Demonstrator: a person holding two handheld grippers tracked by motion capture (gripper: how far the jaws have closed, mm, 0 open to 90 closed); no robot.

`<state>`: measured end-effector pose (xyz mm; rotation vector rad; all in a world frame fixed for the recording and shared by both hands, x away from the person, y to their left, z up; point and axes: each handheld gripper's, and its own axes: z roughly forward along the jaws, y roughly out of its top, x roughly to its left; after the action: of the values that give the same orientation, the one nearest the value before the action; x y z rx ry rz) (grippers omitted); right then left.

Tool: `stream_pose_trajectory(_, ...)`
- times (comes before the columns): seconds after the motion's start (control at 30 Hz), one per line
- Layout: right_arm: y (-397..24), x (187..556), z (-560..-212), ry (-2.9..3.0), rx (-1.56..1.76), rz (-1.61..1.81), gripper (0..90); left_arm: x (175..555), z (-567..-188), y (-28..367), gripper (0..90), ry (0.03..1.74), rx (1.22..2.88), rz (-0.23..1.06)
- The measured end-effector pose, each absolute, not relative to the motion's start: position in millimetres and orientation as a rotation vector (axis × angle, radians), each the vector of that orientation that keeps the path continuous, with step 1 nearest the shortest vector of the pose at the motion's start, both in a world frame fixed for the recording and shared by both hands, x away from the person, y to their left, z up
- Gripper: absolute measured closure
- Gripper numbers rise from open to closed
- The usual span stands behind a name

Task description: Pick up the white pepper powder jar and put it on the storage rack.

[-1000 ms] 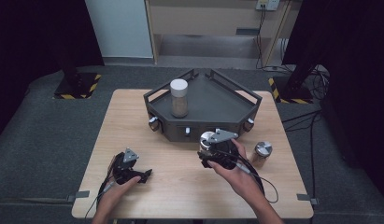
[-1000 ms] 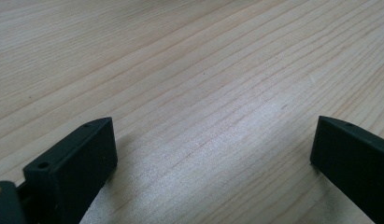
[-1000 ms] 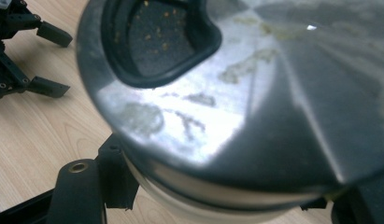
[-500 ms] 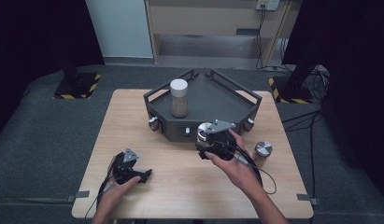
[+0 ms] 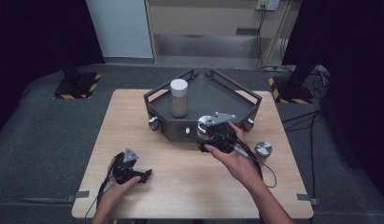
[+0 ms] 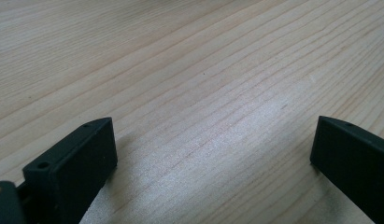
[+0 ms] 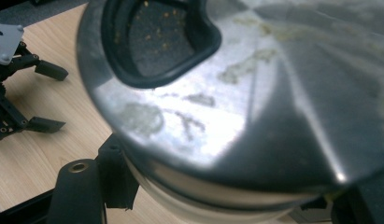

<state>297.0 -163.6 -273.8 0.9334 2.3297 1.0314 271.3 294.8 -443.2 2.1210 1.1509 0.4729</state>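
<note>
Closest to the camera, the left gripper [image 5: 142, 174] sits low on the table [image 5: 189, 186] near the front left corner, held by the left hand [image 5: 116, 190]. Its jaws are spread wide with nothing but bare wood grain between them in the left gripper view [image 6: 213, 140]. You can also spot it off to the left in the right gripper view [image 7: 42, 95], jaws apart there too.

A bit further in, the right hand [image 5: 236, 161] holds the right gripper [image 5: 206, 133] up above the table, right at the front edge of the tray [image 5: 154, 97]. It's clamped on a jar [image 5: 204, 125] with a shiny metal lid. In the right gripper view the jar [image 7: 255, 107] is super close and blurry: the lid has a dark-rimmed opening near the top with little yellowish specks inside, and smudges across the metal. The jar looks tipped toward the camera there. One black jaw hugs its lower left side.

Off to the right of that hand, a small tin [image 5: 263, 149] stands on the table by itself, just beside the wrist.

Further back, the tray takes up the middle of the table, dark grey with angled walls. A tall jar [image 5: 179, 98] with a white cap stands upright in its left part, filled with something tan.
</note>
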Motion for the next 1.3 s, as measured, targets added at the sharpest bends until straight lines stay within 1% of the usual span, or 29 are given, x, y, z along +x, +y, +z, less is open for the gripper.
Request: stream_pose_trajectory(1.3,-166.7,339.9,-251.1,2.281,1.022,1.017,31.3,271.4,-443.3,295.0,0.0,1.15,2.121,0.472)
